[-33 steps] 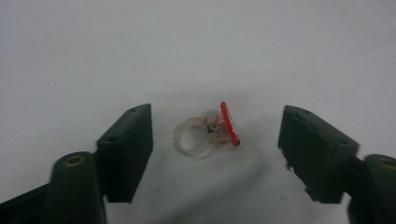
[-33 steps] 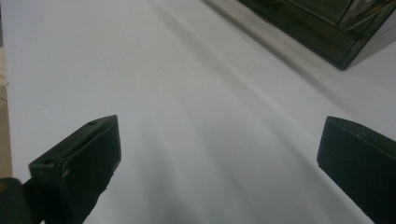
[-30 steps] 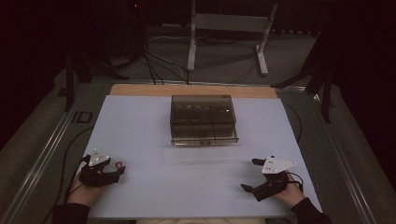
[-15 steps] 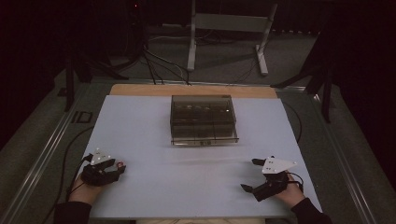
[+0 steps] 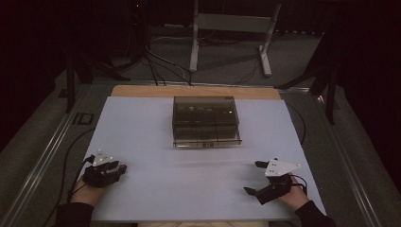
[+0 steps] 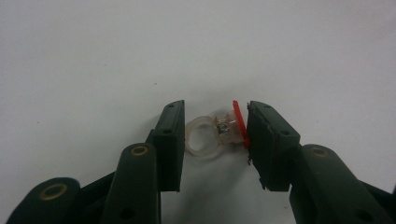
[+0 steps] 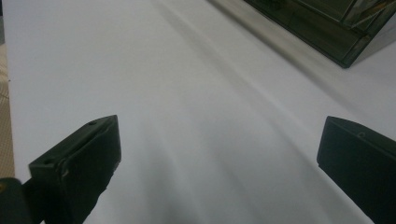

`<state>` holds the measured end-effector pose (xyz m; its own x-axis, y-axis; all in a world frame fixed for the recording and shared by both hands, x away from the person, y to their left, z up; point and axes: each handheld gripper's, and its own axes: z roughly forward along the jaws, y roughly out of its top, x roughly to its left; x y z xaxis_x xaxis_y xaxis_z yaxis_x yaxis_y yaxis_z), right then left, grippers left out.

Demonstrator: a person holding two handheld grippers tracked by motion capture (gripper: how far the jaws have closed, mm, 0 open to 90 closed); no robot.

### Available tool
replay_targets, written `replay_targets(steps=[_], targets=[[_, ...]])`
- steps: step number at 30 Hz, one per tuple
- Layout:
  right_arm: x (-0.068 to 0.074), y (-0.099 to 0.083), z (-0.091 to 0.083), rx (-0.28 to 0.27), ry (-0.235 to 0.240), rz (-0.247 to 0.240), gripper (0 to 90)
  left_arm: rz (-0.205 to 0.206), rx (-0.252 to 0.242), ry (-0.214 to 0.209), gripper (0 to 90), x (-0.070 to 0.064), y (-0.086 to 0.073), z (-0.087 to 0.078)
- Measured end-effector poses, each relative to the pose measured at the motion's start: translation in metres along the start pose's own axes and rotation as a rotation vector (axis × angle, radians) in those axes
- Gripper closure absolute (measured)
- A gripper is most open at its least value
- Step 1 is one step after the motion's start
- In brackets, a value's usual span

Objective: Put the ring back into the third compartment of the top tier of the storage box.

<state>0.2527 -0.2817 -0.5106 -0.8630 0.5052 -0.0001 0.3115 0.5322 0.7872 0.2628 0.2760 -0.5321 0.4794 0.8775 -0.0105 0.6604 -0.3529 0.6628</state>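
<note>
We see small items, unidentifiable, in the smoked drawer box (image 5: 206,122) at frame centre. The left gripper (image 6: 215,140) brackets, jaws parted, a clear ring (image 6: 201,136) with red tab; the right gripper (image 7: 219,158) is released.

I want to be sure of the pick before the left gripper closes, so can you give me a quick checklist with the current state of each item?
1. Ring lies between the jaws of the left gripper: ok.
2. Jaws already pinching the ring: not ok, a gap shows on the clear-band side.
3. Red piece clear of the jaw: cannot tell, it sits right against it.
4. Right gripper open and apart from the work: ok.
5. Smoked box closed: cannot tell.
</note>
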Motion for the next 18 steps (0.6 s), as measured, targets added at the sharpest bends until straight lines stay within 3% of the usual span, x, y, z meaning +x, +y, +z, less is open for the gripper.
replay_targets(steps=[9, 14, 18], targets=[[0.000, 0.000, 0.000, 0.000, -0.001, 0.001, 0.2, 0.021, 0.000, -0.003, 59.6, -0.001, 0.001, -0.002], [0.000, 0.000, 0.000, -0.001, -0.003, 0.000, 0.1, 0.008, -0.023, -0.013, 59.6, -0.001, 0.004, -0.008], [0.000, 0.000, 0.000, -0.002, -0.004, 0.001, 0.2, 0.022, -0.037, -0.024, 59.6, -0.004, 0.009, -0.014]])
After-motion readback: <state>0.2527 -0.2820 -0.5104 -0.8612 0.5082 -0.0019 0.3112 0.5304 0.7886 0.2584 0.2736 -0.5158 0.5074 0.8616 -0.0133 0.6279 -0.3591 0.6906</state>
